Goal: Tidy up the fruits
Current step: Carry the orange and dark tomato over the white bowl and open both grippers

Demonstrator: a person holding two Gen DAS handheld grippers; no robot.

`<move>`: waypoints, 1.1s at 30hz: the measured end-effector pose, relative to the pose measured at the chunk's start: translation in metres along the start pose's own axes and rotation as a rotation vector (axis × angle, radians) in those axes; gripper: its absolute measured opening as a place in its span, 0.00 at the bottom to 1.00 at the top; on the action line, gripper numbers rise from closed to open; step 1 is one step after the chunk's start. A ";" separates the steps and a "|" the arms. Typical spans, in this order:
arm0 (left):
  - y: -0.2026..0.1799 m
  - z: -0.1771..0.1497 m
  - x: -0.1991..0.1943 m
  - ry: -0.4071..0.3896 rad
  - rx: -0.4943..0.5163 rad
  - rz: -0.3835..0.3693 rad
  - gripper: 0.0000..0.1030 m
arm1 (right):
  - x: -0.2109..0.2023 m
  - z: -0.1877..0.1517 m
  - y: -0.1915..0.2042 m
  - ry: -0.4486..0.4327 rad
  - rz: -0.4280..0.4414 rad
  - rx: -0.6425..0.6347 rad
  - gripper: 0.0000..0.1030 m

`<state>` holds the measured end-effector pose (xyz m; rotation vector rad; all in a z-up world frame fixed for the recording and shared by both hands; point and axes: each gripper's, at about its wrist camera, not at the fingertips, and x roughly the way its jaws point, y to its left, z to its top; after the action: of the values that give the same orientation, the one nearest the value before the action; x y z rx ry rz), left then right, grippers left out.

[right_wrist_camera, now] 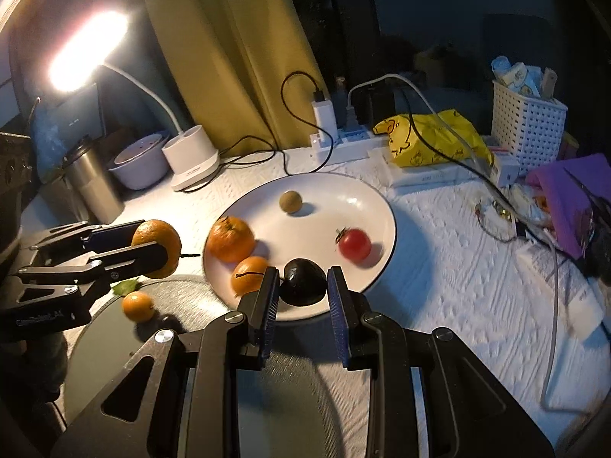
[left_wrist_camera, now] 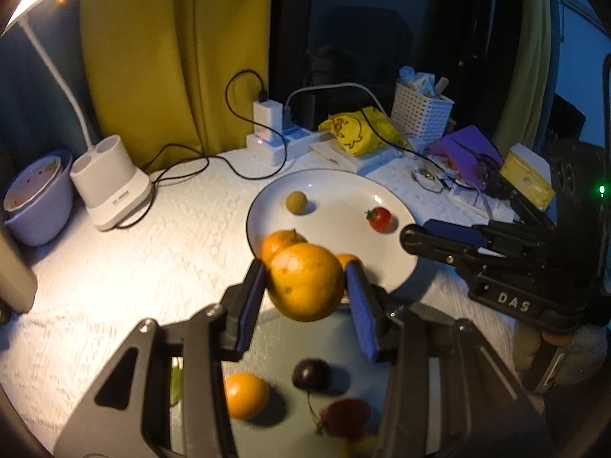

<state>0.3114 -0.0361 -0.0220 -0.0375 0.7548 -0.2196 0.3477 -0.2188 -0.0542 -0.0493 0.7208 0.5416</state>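
My left gripper (left_wrist_camera: pixel 307 278) is shut on a large orange (left_wrist_camera: pixel 305 282), held in the air at the near left rim of the white plate (left_wrist_camera: pixel 336 198). On the plate lie an orange (left_wrist_camera: pixel 280 244), a brownish round fruit (left_wrist_camera: pixel 296 202) and a cherry tomato (left_wrist_camera: pixel 379 218). My right gripper (right_wrist_camera: pixel 301 286) is shut on a dark fruit (right_wrist_camera: pixel 303 282) over the plate's (right_wrist_camera: pixel 332 210) near edge. On the grey round tray (left_wrist_camera: pixel 275 343) below rest a small orange (left_wrist_camera: pixel 244 395), a dark cherry (left_wrist_camera: pixel 311 374) and a red fruit (left_wrist_camera: pixel 343 418).
A lit desk lamp (right_wrist_camera: pixel 88 53) and its white base (right_wrist_camera: pixel 193 160) stand at the back left, beside a bowl (right_wrist_camera: pixel 139 164) and a steel tumbler (right_wrist_camera: pixel 93 187). A power strip (right_wrist_camera: pixel 343 141) with cables, a yellow bag (right_wrist_camera: pixel 431 141), a white basket (right_wrist_camera: pixel 527 126) and purple clutter (right_wrist_camera: pixel 573 191) crowd the back right.
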 end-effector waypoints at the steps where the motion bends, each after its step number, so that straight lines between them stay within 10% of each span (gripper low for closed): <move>1: 0.000 0.002 0.002 0.001 -0.002 0.000 0.43 | 0.003 0.003 -0.001 -0.002 -0.006 -0.002 0.27; 33: 0.033 0.047 0.062 0.031 -0.108 0.014 0.45 | 0.065 0.039 -0.031 -0.027 -0.132 0.076 0.31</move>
<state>0.3934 -0.0188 -0.0329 -0.1309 0.7970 -0.1664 0.4271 -0.2075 -0.0704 -0.0187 0.7060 0.3883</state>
